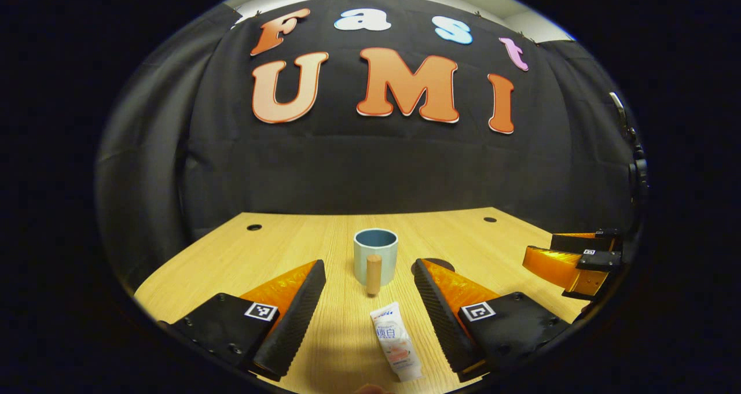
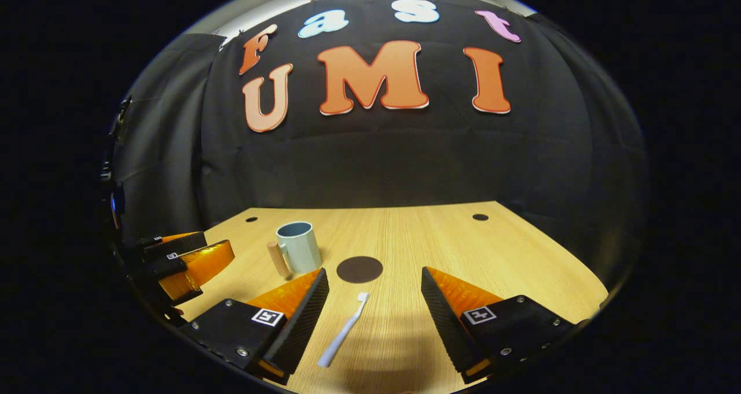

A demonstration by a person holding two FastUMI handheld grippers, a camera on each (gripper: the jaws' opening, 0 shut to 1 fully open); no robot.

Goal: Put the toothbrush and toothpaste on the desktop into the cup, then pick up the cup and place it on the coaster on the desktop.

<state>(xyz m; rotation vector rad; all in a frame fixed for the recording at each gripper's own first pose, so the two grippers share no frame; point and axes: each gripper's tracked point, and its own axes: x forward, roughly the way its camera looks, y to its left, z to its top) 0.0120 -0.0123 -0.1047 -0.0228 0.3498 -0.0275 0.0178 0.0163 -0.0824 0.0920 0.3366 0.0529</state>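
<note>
In the left gripper view, the left gripper [image 1: 370,307] hangs open over the desk [image 1: 278,249], its jaws wide apart and holding nothing. Between them, low in the frame, lies the toothpaste [image 1: 396,341], flat on the wood. Above it at centre stands the cup [image 1: 375,254], its wooden handle [image 1: 374,273] pointing at the camera. The right gripper [image 1: 570,262] shows at the right edge.

In the right gripper view, the cup [image 2: 299,246] sits left of centre, the dark round coaster [image 2: 359,269] just beside it to the right, and the toothbrush [image 2: 344,330] lies between this gripper's open, empty jaws at bottom centre.

Both items lie flat, so I judge the fingers may scrape the desk or slide off; the thin toothbrush could pivot, and a poorly aimed drop could tip the cup.
</note>
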